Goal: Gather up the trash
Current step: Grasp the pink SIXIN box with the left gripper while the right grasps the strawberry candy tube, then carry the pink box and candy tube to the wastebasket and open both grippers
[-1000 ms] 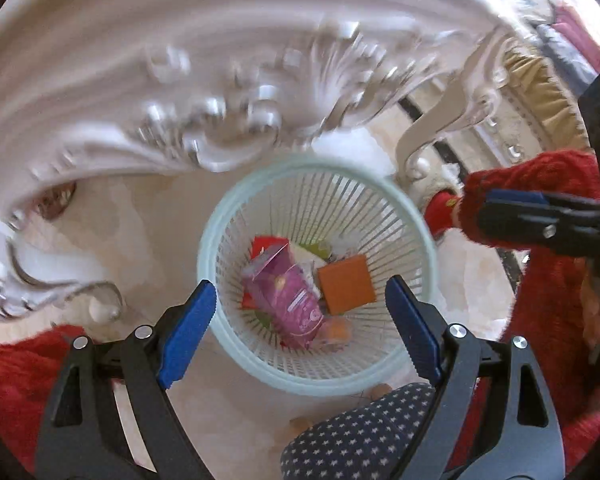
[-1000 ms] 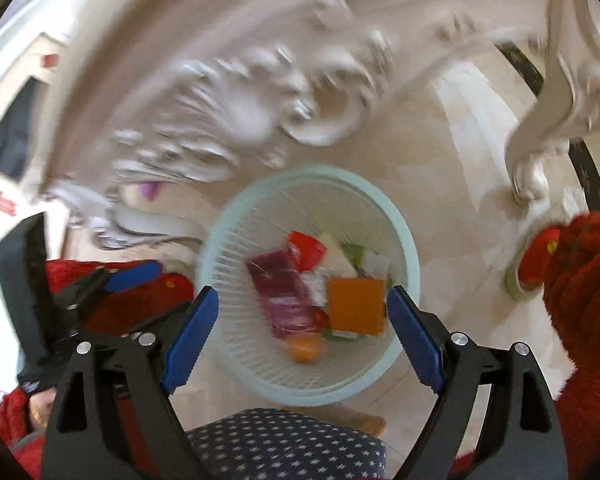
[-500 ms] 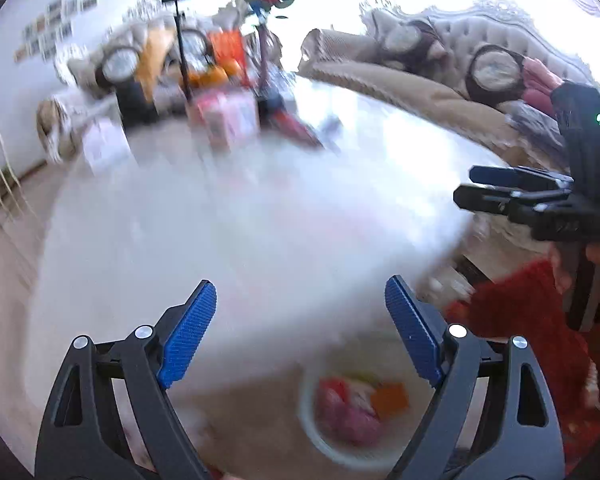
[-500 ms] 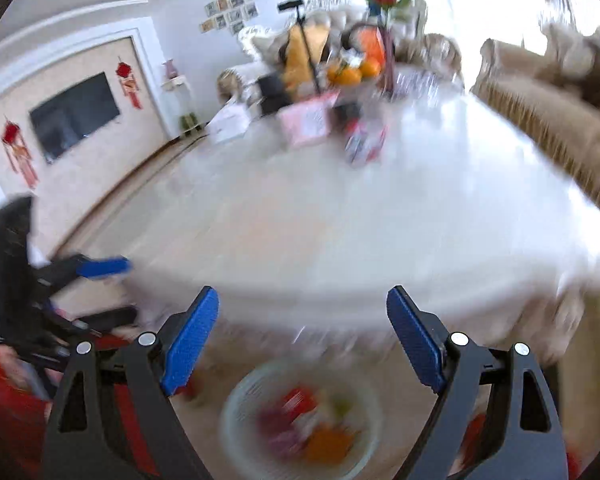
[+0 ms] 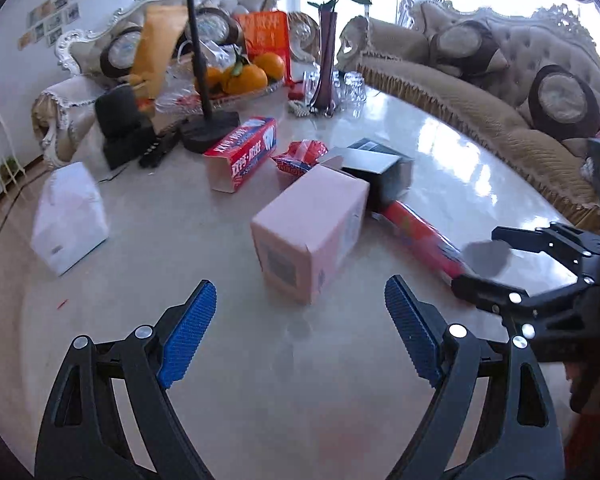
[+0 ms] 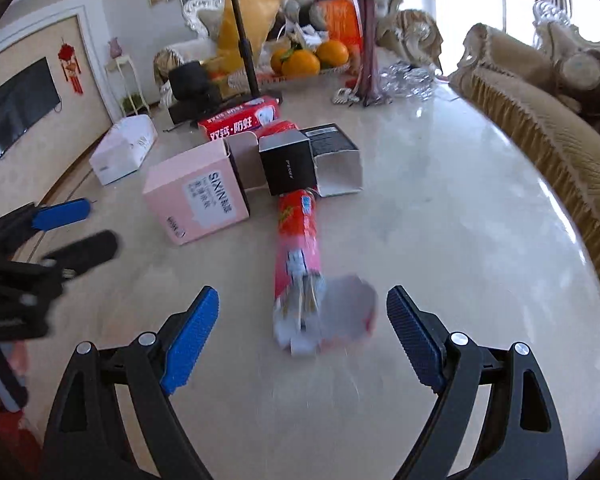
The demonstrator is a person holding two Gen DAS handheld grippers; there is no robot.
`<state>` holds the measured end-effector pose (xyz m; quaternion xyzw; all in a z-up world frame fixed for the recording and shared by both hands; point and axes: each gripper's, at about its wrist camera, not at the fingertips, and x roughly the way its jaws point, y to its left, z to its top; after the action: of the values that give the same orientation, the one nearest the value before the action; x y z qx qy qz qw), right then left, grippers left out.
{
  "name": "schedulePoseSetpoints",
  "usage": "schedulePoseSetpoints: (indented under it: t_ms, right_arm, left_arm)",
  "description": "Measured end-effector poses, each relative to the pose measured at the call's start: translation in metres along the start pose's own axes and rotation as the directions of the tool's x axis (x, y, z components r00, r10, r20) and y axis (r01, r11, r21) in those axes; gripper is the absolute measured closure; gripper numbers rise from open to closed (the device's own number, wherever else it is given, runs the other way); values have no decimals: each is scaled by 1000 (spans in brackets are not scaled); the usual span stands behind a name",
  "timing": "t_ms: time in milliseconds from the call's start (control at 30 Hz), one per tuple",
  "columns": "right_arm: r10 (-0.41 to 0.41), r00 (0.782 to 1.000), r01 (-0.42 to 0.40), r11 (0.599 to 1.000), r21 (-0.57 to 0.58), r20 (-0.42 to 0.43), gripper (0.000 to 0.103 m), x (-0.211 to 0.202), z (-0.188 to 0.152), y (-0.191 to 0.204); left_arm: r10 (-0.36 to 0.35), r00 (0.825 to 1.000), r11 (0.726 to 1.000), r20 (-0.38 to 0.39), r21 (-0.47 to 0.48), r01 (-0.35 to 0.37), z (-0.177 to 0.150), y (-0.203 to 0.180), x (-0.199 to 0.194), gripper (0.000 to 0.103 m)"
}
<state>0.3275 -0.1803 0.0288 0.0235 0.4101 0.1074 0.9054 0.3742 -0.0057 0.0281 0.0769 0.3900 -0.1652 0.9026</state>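
On the marble table (image 5: 260, 360) lie a pink box (image 5: 312, 232), a black box (image 5: 384, 168), a long red wrapper tube (image 5: 420, 236), a red toothpaste box (image 5: 242, 152) and a red crumpled packet (image 5: 300, 156). My left gripper (image 5: 300, 336) is open and empty, just short of the pink box. My right gripper (image 6: 302, 336) is open and empty, with the near end of the red tube (image 6: 300, 240) between its fingers. The pink box (image 6: 196, 200) and black box (image 6: 286, 164) lie beyond it. The right gripper also shows in the left wrist view (image 5: 540, 276).
A white tissue box (image 5: 70, 216) lies at the left. A vase (image 5: 326, 60), a fruit tray with oranges (image 5: 240, 76), a black stand (image 5: 208, 128) and glasses stand at the table's far end. Sofas (image 5: 500, 100) ring the table.
Both grippers have swung up from the trash basket on the floor to the tabletop. They now face the boxes and the red tube. Both stay open and empty.
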Motion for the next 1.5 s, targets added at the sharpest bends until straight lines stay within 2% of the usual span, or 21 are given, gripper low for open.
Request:
schedulePoseSetpoints:
  t_ms: [100,300,333,367,400,467,500,533,600,667,800,1000,1100,1267,1367,1500]
  right_arm:
    - [-10,1000,10,1000,-23,-16,21,11,7,5]
    - [-43,998,41,998,-37,-54,22,26,8,10]
    - [-58,996,55,998,-37,-66,23,29,8,10]
    - [-65,995,62,997,-36,-75,23,31,7,10]
    - [-74,995,71,997,-42,-74,25,30,6,11]
    - [-102,992,98,994,-50,-73,32,31,8,13]
    - [-98,993,95,994,-49,-69,45,30,8,13]
    - [-103,992,100,994,-46,-68,63,27,8,12]
    - [-67,994,66,998,-11,-86,78,24,9,8]
    - [25,994,-20,998,52,-102,79,16,6,1]
    - [78,995,-72,994,83,-70,79,-14,-12,-2]
    - [165,986,-163,980,110,-8,79,-70,-50,2]
    - [231,973,-232,966,118,21,79,-109,-88,8]
    - [306,950,-312,941,133,64,79,-166,-150,14]
    - [346,936,-353,925,140,68,79,-194,-186,17]
    - [348,937,-348,925,153,28,79,-213,-228,22]
  left_arm:
    - [-41,999,999,-15,-10,40,11,6,23,19]
    - [-46,998,998,-31,49,47,27,1,51,19]
    - [-50,998,998,-43,40,51,28,0,55,23]
    - [-50,997,998,-55,31,52,29,-1,58,37]
    - [-38,997,999,-66,18,40,28,-1,58,40]
    - [-50,997,999,-64,-11,50,29,-1,57,49]
    - [-48,997,999,-67,-26,47,28,0,56,51]
    - [-48,996,998,-69,-37,45,28,1,55,52]
    - [-48,996,997,-73,-60,44,22,2,49,52]
    - [-52,996,997,-74,-67,47,15,1,41,52]
    - [-55,997,994,-47,-96,50,-8,-2,8,52]
    - [-79,995,993,59,-79,84,-60,-26,-79,52]
    - [-94,992,991,79,-89,101,-93,-38,-117,52]
    - [-120,986,986,116,-102,132,-167,-64,-184,52]
    - [-151,983,982,104,-99,161,-216,-86,-215,52]
    - [-193,981,977,33,-86,195,-272,-112,-226,52]
